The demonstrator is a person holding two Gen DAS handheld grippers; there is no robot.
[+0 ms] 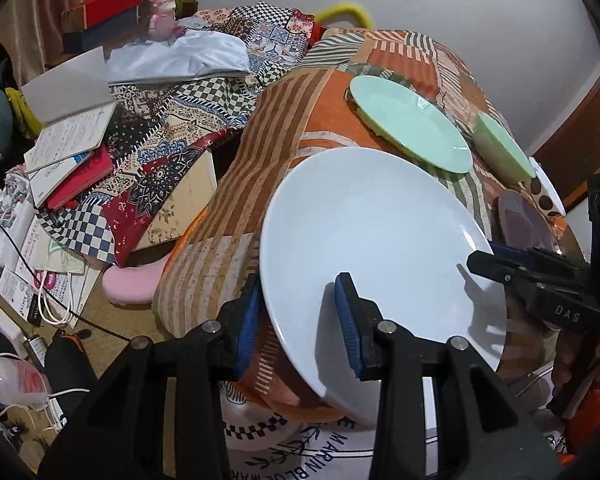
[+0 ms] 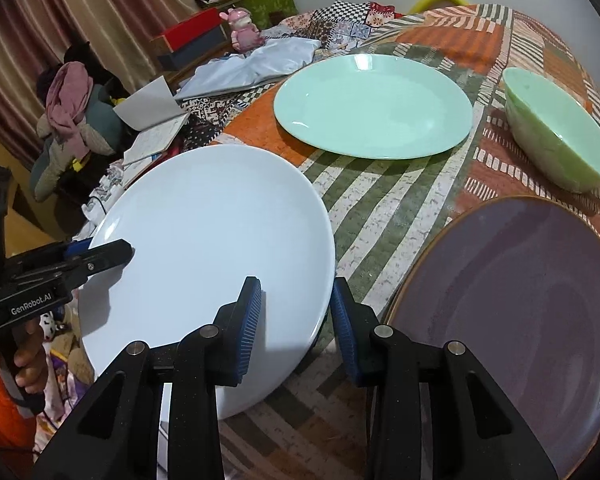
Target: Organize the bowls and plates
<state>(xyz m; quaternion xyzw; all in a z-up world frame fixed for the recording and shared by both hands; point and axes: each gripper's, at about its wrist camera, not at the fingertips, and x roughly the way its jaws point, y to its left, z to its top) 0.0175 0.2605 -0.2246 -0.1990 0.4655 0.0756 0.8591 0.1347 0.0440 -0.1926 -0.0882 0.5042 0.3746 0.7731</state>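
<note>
Pink figurine (image 2: 244, 34), open notebook (image 2: 156, 130)

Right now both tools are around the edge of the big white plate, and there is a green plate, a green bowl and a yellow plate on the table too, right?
Almost. The last plate is purple, not yellow; the right wrist view shows it. The left tool and right tool both straddle the white plate, and the green plate and green bowl are on the table.

Both hand-held grippers (image 1: 296, 316) (image 2: 296, 312) spread wide.
</note>
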